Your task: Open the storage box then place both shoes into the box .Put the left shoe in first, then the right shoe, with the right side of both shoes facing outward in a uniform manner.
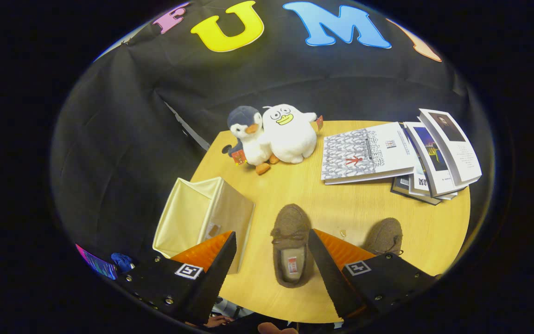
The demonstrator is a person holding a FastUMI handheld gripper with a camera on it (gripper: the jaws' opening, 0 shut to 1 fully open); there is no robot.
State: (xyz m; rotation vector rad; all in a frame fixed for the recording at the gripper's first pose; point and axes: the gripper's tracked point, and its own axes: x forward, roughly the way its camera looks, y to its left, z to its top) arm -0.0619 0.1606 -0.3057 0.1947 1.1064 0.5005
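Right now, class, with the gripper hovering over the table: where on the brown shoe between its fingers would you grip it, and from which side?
Probably at the heel collar of the shoe. It lies flat, sole down, opening up and toe pointing away, between the open fingers of the gripper. Come from above at the near end, one finger inside the opening and one outside the wall.

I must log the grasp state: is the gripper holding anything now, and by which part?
Nothing is held. The gripper is open above the table, and the left brown shoe lies between its fingers, untouched.

right shoe (pixel 384 235) heel hidden behind finger; storage box (pixel 202 218) partly covered
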